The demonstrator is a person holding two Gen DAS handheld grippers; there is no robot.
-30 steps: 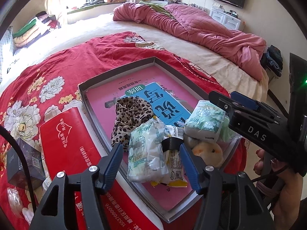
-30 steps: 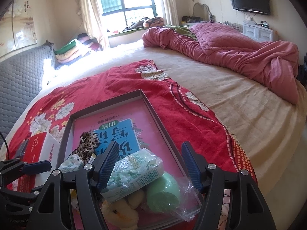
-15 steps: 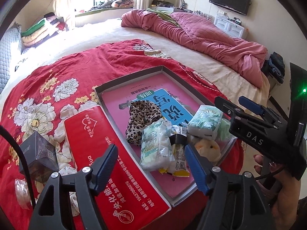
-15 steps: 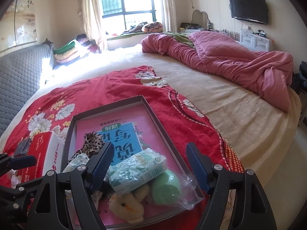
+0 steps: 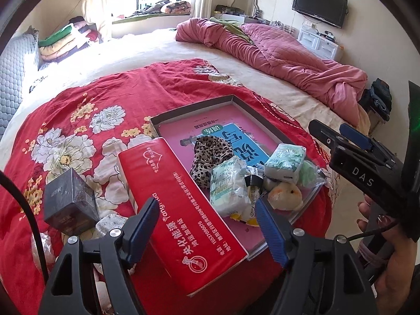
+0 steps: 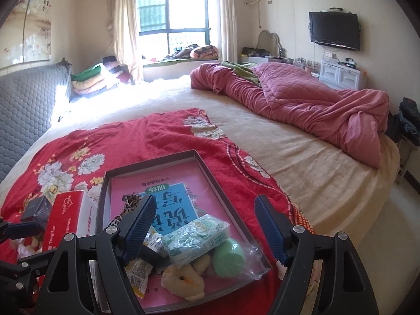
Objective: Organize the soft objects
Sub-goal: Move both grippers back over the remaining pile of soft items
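Both grippers empty rn. Left gripper point(image 5: 207, 218) jaws opening, nothing between the pads, it hangs over the near end of the red box point(image 5: 181, 210). Right gripper point(image 6: 206, 225) jaws wide apart, nothing pinched; tissue pack point(image 6: 195, 239) sits below the gap but untouched.

Soft stuff is all in the tray point(image 5: 265, 115) on the bed, bunched at its 5 o'clock corner in left view:
- leopard cloth point(image 5: 210, 155), 10 o'clock of the bunch
- wipes pack point(image 5: 228, 186), centre, leaning on a snack bag point(image 5: 250, 204)
- tissue pack on top at 2 o'clock, resting on the green ball point(image 6: 228, 258) in its clear bag
- chick plush point(image 6: 183, 279) at 6 o'clock, against the near rim

My read: items got piled in the corner closest to me because that's the short reach; far half of tray is bare, only the book point(image 6: 170, 204) lining it. Probably done w/ soft items, or nearly.

Left out, at 9 o'clock of the tray: red box touching the tray's side, black cube box point(image 5: 69, 207) beyond it, some crinkly white bits by it, can't ID. Hard boxes, so prob. excluded on purpose.

Text: red box has Chinese chars + "Yong", "Tangl'uo" on its side, and "15537099076". Wipes pack reads "Flower". Right gripper's body says "DAS". Book title Chinese, upside down to me.
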